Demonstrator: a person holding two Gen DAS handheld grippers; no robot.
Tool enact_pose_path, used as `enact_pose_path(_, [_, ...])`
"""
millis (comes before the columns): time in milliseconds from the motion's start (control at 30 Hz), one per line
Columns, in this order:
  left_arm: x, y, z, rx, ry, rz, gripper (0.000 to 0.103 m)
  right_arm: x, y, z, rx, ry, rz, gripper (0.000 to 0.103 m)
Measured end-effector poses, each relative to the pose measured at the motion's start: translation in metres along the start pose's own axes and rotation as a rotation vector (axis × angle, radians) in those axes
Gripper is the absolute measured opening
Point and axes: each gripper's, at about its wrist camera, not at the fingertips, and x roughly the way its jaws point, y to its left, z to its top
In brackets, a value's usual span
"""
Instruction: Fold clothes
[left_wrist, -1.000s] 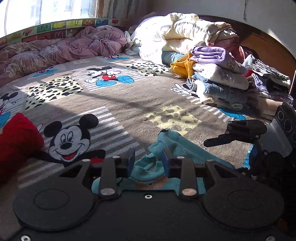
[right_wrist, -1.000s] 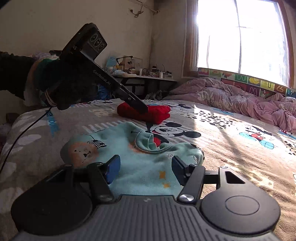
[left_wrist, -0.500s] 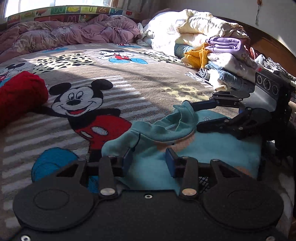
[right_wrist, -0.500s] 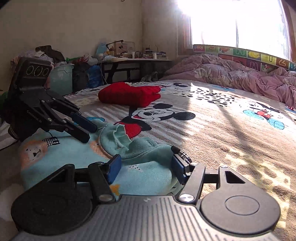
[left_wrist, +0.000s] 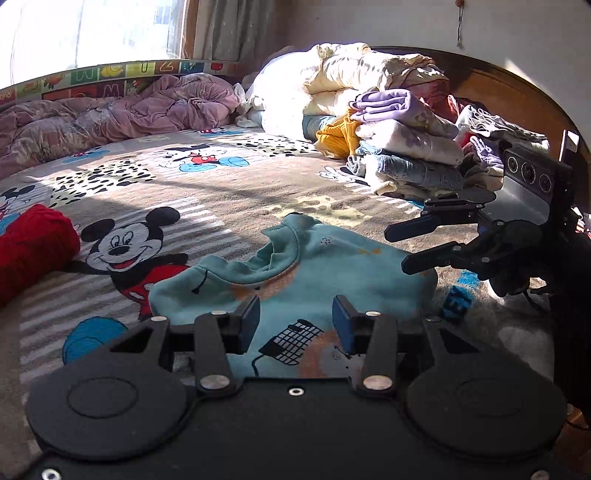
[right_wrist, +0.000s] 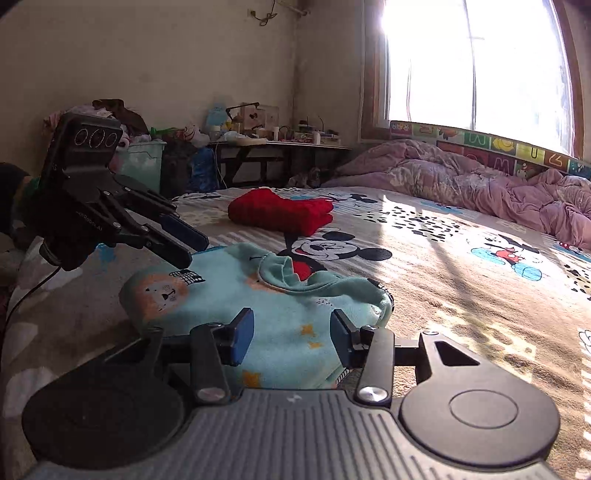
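At the lower centre of both views, a folded teal child's sweatshirt (left_wrist: 325, 273) lies on the Mickey Mouse bedspread (left_wrist: 207, 206). The left gripper (left_wrist: 295, 321) hovers part-open, gripping nothing; the right gripper (right_wrist: 291, 332), also empty, is closing. A folded red sweater (right_wrist: 280, 214) sits beyond.

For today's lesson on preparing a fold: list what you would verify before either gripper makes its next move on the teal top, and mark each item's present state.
1. Teal top lies flat on the bed: ok.
2. Neckline bunched up, not smoothed: not ok.
3. Left gripper jaws apart, not pinching cloth: ok.
4. Right gripper jaws closing, cloth between them, grip: cannot tell.
5. Red folded garment lies apart from the top: ok.
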Motion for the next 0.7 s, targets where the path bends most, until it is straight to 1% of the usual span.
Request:
enact_pose_path(67, [0.013,-0.003,-0.011,0.015,0.052,-0.005,0.043,0.012,0.003,-0.009,-0.006,0.066,-0.004,0.044])
enact_pose_path(100, [0.020,-0.003,-0.018,0.024,0.057,0.004,0.043,0.017,0.003,-0.014,-0.001,0.093,-0.002,0.044])
enact_pose_path(200, [0.023,0.000,-0.028,0.030,0.025,0.003,0.046,0.020,-0.020,-0.020,0.142,0.087,0.054,0.045])
enact_pose_path(300, [0.022,0.001,-0.024,0.022,0.032,-0.001,0.047,0.020,-0.019,-0.023,0.140,0.084,0.050,0.045])
enact_pose_path(400, [0.013,0.011,-0.014,-0.061,0.049,-0.028,0.048,0.017,-0.021,-0.018,0.154,0.078,0.056,0.045])
enact_pose_path(433, [0.006,0.016,-0.010,-0.114,0.038,-0.024,0.048,0.011,-0.022,-0.016,0.183,0.056,0.052,0.045])
enact_pose_path(467, [-0.004,0.024,-0.007,-0.202,0.001,0.000,0.052,0.004,-0.026,-0.015,0.242,0.024,0.047,0.050])
enact_pose_path(500, [-0.011,0.031,-0.007,-0.279,-0.022,0.015,0.054,-0.002,-0.034,-0.016,0.332,-0.008,0.031,0.054])
enact_pose_path(533, [-0.017,0.039,-0.009,-0.374,-0.034,0.031,0.063,-0.004,-0.042,-0.017,0.416,-0.015,0.001,0.067])
enact_pose_path(567, [-0.020,0.047,-0.012,-0.470,-0.032,0.049,0.074,-0.006,-0.050,-0.019,0.497,-0.020,-0.025,0.077])
enact_pose_path(600, [-0.020,0.053,-0.017,-0.552,-0.012,0.066,0.075,-0.003,-0.057,-0.022,0.568,-0.010,-0.028,0.078])
enact_pose_path(633, [-0.019,0.057,-0.021,-0.607,-0.003,0.069,0.075,0.000,-0.065,-0.025,0.640,-0.001,-0.027,0.078])
enact_pose_path(700, [-0.016,0.064,-0.034,-0.732,0.002,0.059,0.075,0.010,-0.077,-0.033,0.797,0.006,0.026,0.078])
